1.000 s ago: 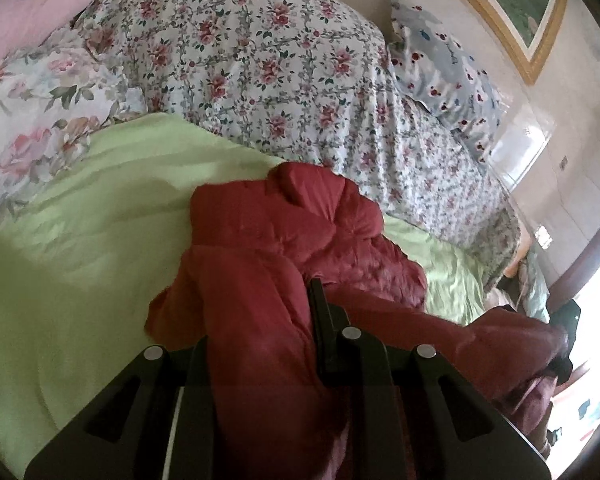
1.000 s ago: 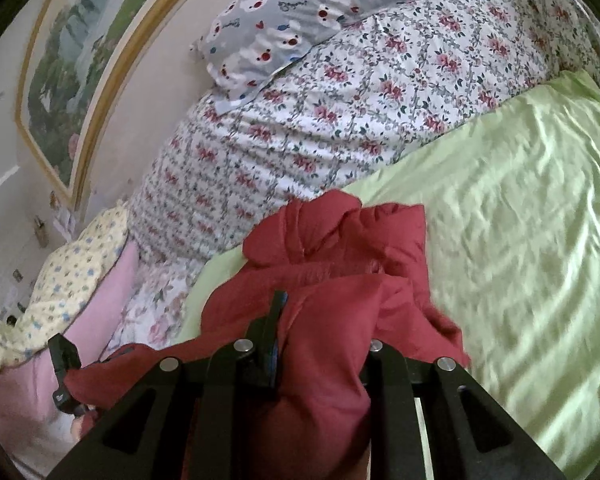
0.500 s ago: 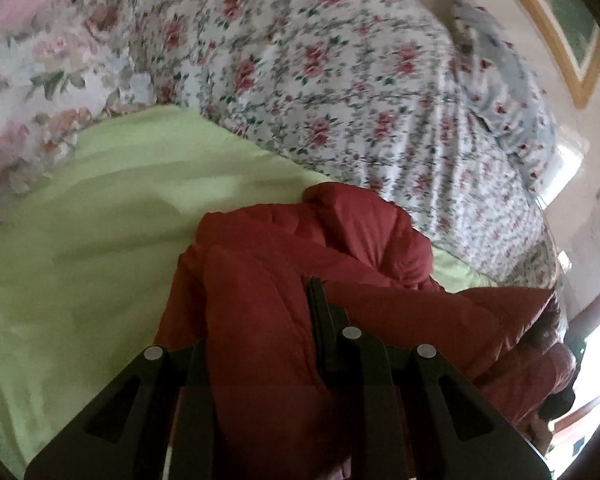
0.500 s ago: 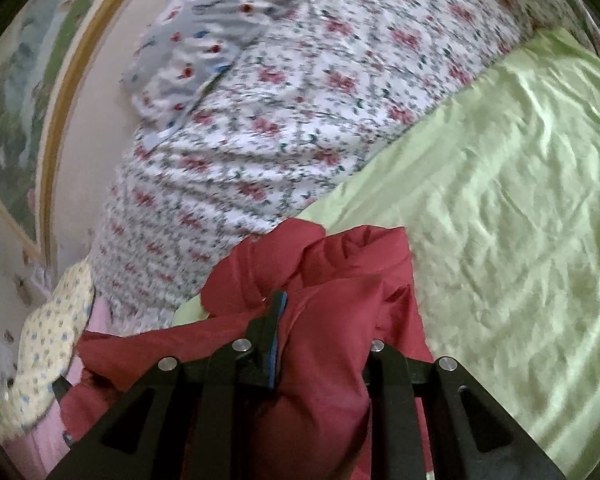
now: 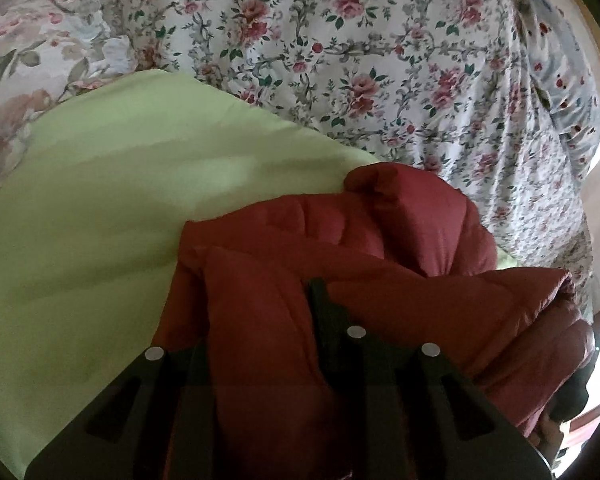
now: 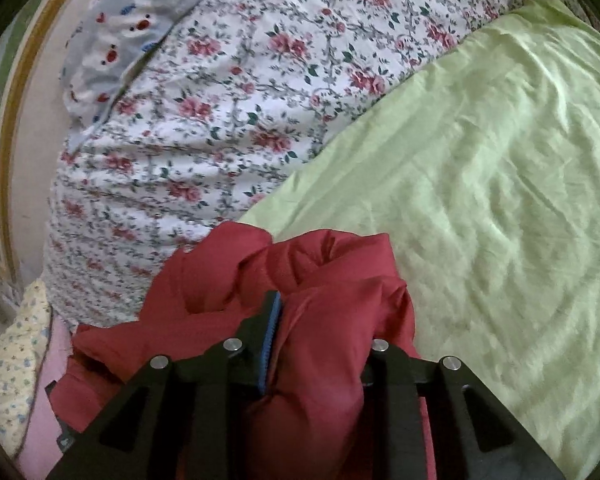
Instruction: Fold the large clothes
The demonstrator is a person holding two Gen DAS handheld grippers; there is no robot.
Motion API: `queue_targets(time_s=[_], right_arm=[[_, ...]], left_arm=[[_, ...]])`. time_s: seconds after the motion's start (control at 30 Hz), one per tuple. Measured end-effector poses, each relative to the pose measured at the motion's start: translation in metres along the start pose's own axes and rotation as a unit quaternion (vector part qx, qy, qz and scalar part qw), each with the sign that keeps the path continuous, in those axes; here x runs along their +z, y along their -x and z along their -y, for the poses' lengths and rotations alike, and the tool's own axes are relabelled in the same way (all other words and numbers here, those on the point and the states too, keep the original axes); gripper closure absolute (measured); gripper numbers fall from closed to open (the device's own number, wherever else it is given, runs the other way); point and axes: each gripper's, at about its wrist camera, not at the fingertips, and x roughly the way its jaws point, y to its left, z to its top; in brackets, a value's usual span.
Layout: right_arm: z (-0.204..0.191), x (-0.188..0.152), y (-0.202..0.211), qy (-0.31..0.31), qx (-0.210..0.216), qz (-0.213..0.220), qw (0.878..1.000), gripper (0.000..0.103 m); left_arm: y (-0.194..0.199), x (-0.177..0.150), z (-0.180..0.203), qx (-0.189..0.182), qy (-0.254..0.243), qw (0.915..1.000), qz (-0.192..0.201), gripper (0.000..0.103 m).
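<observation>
Both tools are carrying the same red padded jacket (image 5: 340, 264), one bunch of it in each. In the left tool (image 5: 260, 320) a thick fold of the quilted cloth fills the gap between the fingers, and the jaws are easing apart around it. The right tool (image 6: 320, 320) has another fat fold of the jacket (image 6: 324, 320) between its fingers, pressed against the blue pad, and its jaws are opening too. The bulk of the garment lies crumpled just ahead of both tools on the bed's green sheet (image 5: 80, 208), with a hood-like lump at its far end, close to the flowered quilt (image 5: 380, 60) heaped beyond

I'd say this is the laying-down step: the jacket is being set on the bed, not yet spread or folded. Next the cloth has to drop clear of the fingers, and then the tools need fresh holds on the edges or shoulders to pull the garment flat on the open sheet
</observation>
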Motion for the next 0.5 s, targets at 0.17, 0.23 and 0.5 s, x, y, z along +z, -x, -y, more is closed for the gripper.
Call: queue_targets(time_s=[0.17, 0.23, 0.5], right_arm=[[0.006, -0.001, -0.02, 0.006, -0.015, 0.006, 1.0, 0.078], [0.005, -0.001, -0.025, 0.008, -0.023, 0.008, 1.0, 0.078], [-0.002, -0.004, -0.031, 0.04, -0.047, 0.02, 0.998, 0.078]], left_arm=[[-0.017, 0.006, -0.003, 0.001, 0.002, 1.0, -0.006, 0.084], [-0.018, 0.006, -0.002, 0.004, 0.0, 1.0, -0.006, 0.084], [0.019, 0.004, 0.0, -0.004, 0.004, 1.0, 0.007, 0.078]])
